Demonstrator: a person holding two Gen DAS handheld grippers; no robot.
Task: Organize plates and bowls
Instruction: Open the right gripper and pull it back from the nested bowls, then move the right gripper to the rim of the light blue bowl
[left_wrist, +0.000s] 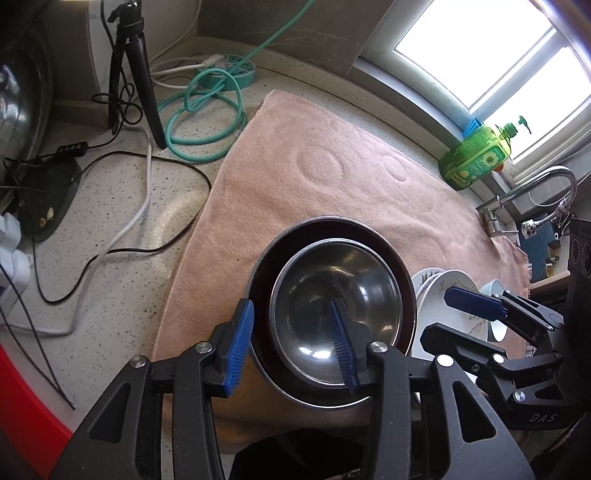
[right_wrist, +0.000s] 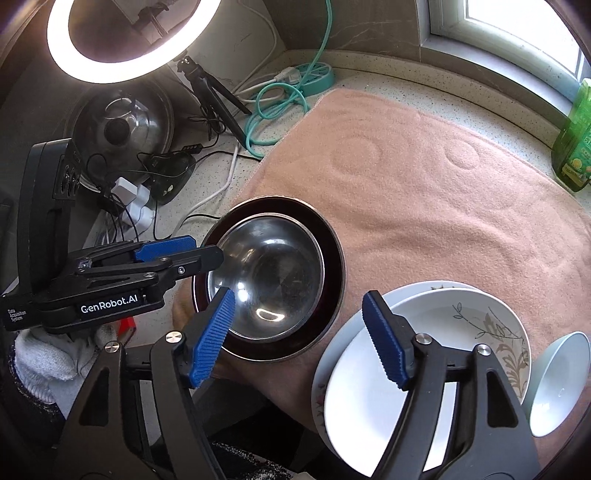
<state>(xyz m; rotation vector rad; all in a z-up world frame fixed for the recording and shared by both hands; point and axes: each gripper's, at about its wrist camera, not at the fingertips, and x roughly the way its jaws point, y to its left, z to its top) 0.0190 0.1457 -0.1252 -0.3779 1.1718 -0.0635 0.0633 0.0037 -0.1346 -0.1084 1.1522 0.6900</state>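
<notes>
On the pink towel (left_wrist: 332, 177) spread over the speckled bench (left_wrist: 122, 236), a shiny steel bowl (left_wrist: 332, 306) sits nested inside a larger dark-rimmed metal bowl (left_wrist: 400, 273). The left gripper (left_wrist: 291, 347) straddles their near-left rims, fingers (left_wrist: 240, 343) part-open, one outside the dark bowl, one inside the steel one, pads not visibly pressing. Just beside the bowls, two white leaf-patterned plates (right_wrist: 424, 350) are stacked, the upper one shifted off centre. A small white bowl (right_wrist: 557, 384) lies tilted at their right edge. The right gripper (right_wrist: 299, 339) hovers between bowls and plates, fingers (right_wrist: 384, 339) wide, empty.
</notes>
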